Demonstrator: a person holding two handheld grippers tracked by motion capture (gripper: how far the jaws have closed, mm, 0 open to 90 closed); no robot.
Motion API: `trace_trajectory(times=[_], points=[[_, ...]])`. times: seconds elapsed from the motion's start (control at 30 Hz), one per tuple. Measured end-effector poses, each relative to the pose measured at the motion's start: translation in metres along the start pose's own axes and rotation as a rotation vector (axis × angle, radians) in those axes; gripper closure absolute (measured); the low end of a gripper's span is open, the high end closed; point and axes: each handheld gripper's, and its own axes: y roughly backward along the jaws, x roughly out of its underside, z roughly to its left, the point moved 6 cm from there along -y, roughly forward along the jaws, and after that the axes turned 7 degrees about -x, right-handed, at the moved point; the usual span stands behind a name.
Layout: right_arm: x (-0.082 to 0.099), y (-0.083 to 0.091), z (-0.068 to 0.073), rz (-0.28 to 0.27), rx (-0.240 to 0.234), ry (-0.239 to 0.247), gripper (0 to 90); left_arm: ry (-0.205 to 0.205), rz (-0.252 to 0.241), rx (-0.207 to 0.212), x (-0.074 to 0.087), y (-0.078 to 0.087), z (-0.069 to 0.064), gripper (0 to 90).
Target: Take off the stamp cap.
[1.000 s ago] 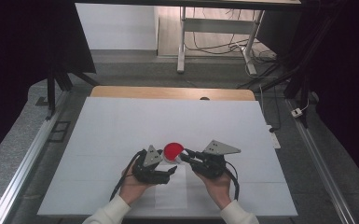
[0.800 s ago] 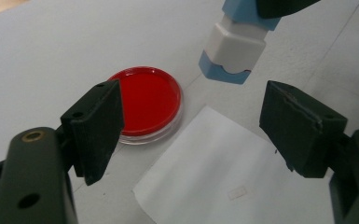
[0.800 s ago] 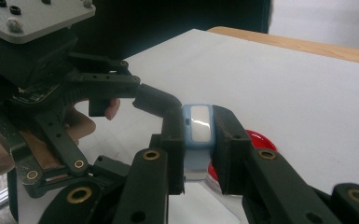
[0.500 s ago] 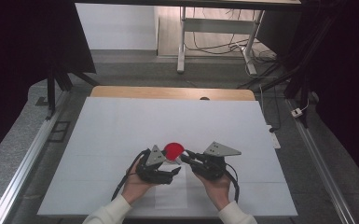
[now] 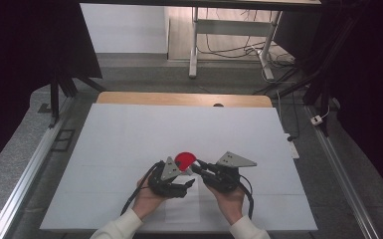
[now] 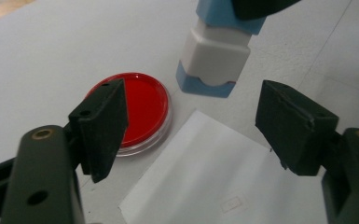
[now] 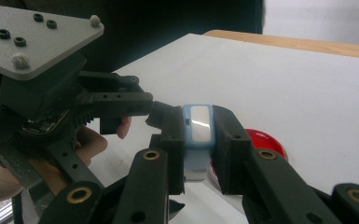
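The left hand-held gripper [image 6: 191, 126] jaw hides part of the red dish [image 6: 142, 105].

The table [image 5: 129, 129] carries a white covering across nearly its whole top; a strip of bare wood shows along the far edge, toward the upper centre of the high view. A red round dish [image 5: 184, 159] with a clear rim lies flat on the covering, just below centre frame. A white sheet of paper [image 6: 214, 177] lies flat just beside the dish, in the lower middle of the left gripper view. Faint seam lines cross the covering.
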Motion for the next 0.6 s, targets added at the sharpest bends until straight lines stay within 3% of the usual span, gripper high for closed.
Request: trace_trajectory(times=[0.37,0.6], points=[[-0.0008,-0.0004,0.0041,-0.010,-0.022,-0.007,74.7,-0.056,-0.014,-0.052,-0.0008,0.0015,-0.0063,35.2],[0.0007,-0.0031,0.0058,-0.006,-0.025,-0.011,74.7,-0.056,-0.020,-0.066,-0.0003,0.0021,-0.0072,39.6]])
